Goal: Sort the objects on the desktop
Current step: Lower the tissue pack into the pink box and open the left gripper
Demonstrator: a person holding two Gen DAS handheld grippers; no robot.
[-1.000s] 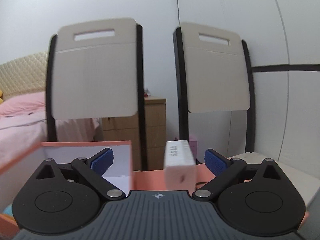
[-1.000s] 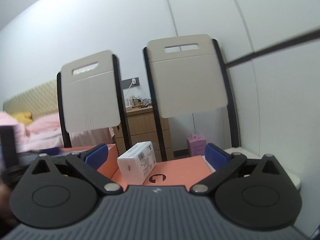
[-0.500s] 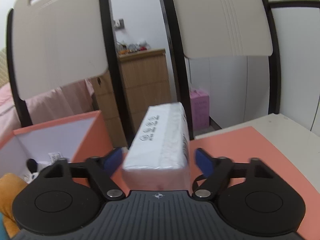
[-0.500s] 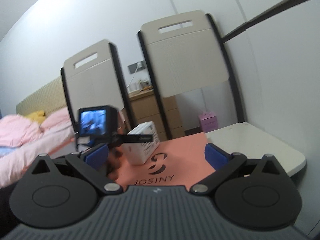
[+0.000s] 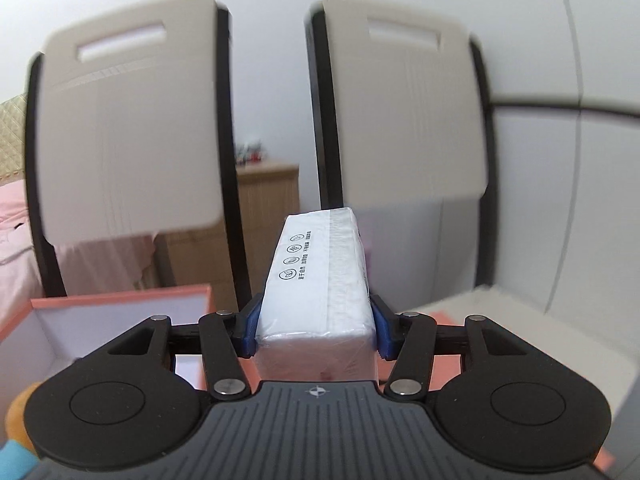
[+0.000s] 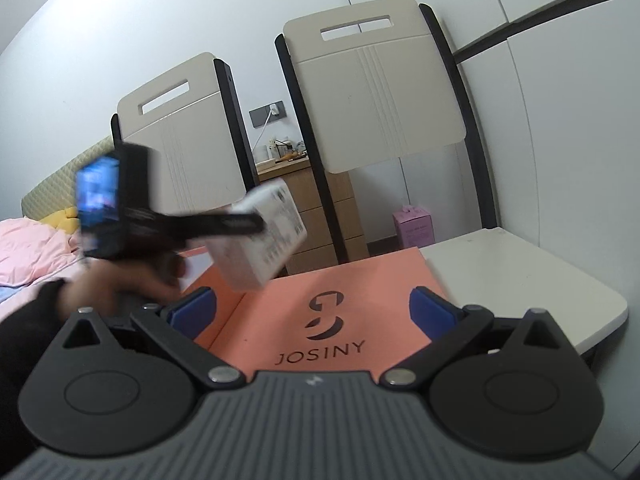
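My left gripper (image 5: pixel 316 330) is shut on a white tissue pack (image 5: pixel 320 280), blue pads pressed on both sides, and holds it in the air. In the right wrist view the same tissue pack (image 6: pixel 262 236) hangs tilted above the orange lid, held by the left gripper (image 6: pixel 240 222), which is blurred. An open orange box (image 5: pixel 120 312) with a white inside sits low at the left of the left wrist view. My right gripper (image 6: pixel 312 312) is open and empty above the orange lid (image 6: pixel 328 312) marked JOSINY.
Two beige chair backs (image 6: pixel 376 92) stand behind the white table (image 6: pixel 520 280). A wooden drawer unit (image 6: pixel 316 208) and a small pink box (image 6: pixel 414 226) sit behind them. A bed with pink covers (image 6: pixel 32 248) is at the left. A yellow thing (image 5: pixel 16 412) shows at the lower left edge.
My left gripper has closed on the tissue pack and lifted it off the orange lid, tilting it upward. The right gripper has stayed open over the lid.
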